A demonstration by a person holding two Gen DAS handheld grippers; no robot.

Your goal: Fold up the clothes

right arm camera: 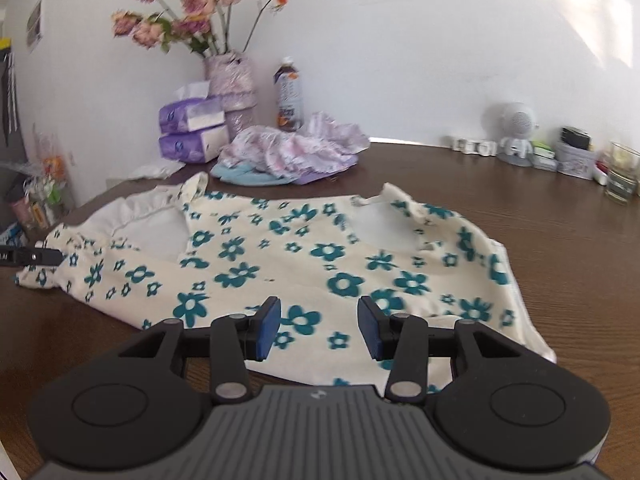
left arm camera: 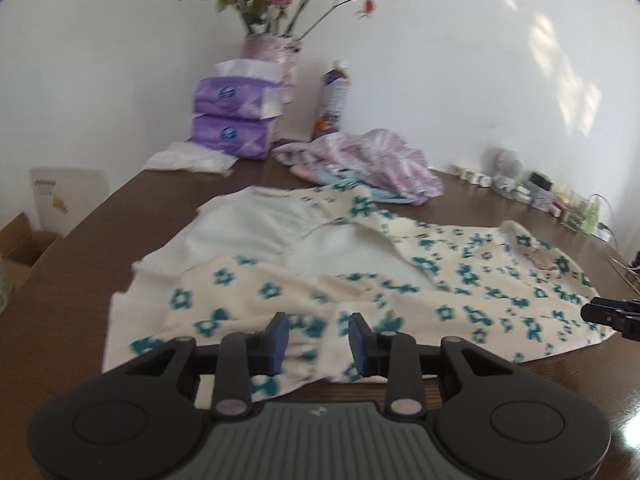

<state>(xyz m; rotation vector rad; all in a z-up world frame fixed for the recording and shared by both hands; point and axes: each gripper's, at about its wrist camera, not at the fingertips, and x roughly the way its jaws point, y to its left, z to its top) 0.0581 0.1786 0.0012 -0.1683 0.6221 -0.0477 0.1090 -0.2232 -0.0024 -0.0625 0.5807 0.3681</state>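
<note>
Two grippers here, both with their blue pads spread apart and nothing between them. The left gripper (left arm camera: pixel 319 339) hovers low over the near hem of the one floral garment (left arm camera: pixel 360 276), and the right gripper (right arm camera: pixel 319 329) does the same from its own side.

That cream top with teal flowers lies flat across the middle of both frames, long axis running left to right, white lining showing toward the upper left.

Behind it sits one crumpled pile of pink striped clothes (right arm camera: pixel 296 152) on something light blue. Further back: two purple tissue packs (left arm camera: pixel 236 114) stacked, one vase of pink flowers (right arm camera: pixel 230 80), one bottle (right arm camera: pixel 289 98).

Brown wood-grain tabletop (right arm camera: pixel 560 240), plain white wall behind, small clutter along the right edge.
</note>
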